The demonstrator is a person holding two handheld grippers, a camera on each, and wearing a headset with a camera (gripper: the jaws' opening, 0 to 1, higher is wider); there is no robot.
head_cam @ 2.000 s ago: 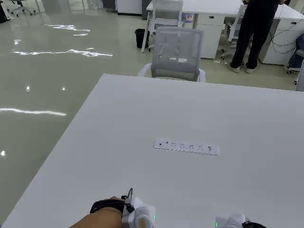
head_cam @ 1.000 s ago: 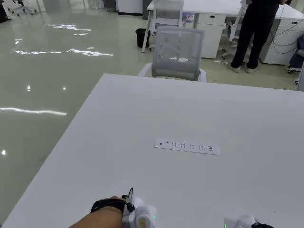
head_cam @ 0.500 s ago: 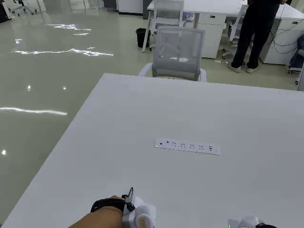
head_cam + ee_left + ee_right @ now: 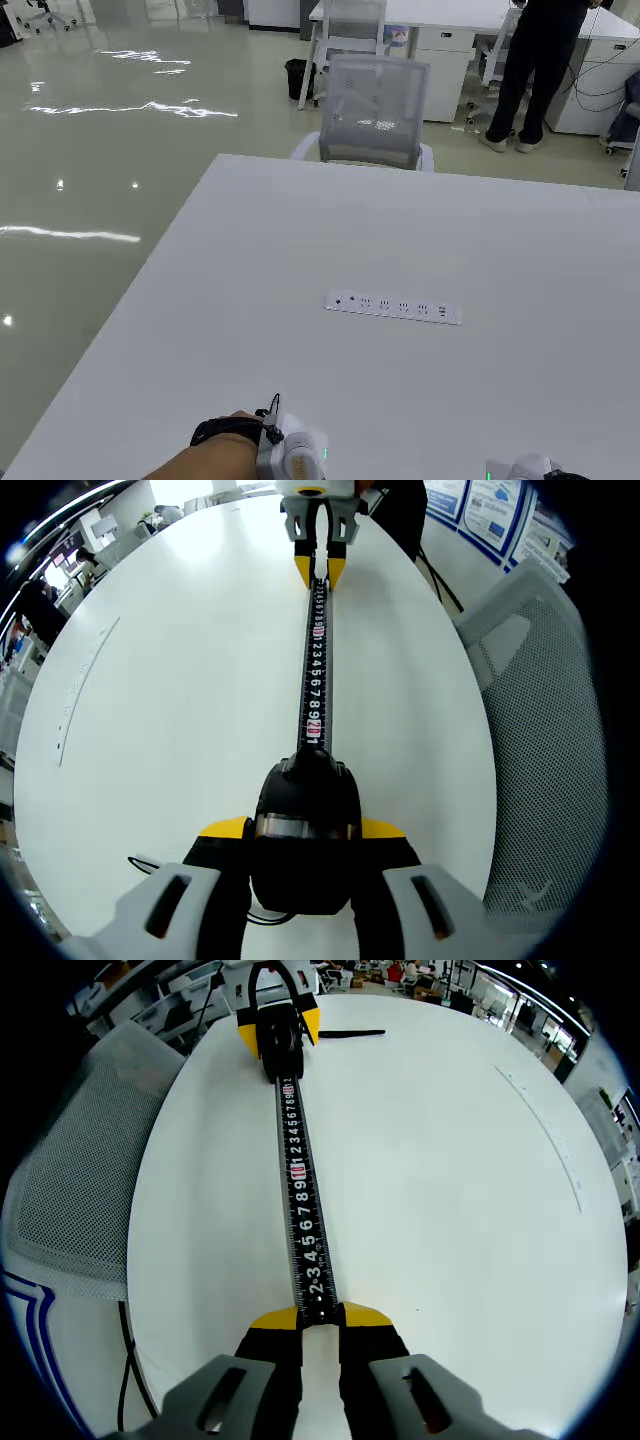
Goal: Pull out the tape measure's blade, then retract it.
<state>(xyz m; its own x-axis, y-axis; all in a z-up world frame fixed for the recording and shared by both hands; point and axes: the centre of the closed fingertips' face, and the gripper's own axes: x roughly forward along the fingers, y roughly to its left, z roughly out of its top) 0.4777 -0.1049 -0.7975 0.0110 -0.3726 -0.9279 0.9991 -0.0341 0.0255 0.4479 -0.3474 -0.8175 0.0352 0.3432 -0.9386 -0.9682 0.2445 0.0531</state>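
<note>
While the left gripper (image 4: 305, 830) has its jaws clamped on the sides of the black tape measure case (image 4: 303, 795), the right gripper (image 4: 320, 1317) has its jaws pinched together on the tip of the blade (image 4: 298, 1180). The blade is black with white numerals and red marks. It stretches straight between them over the white worktop (image 4: 430, 1160), well apart from the socket strip (image 4: 545, 1130) and roughly parallel to it.
</note>
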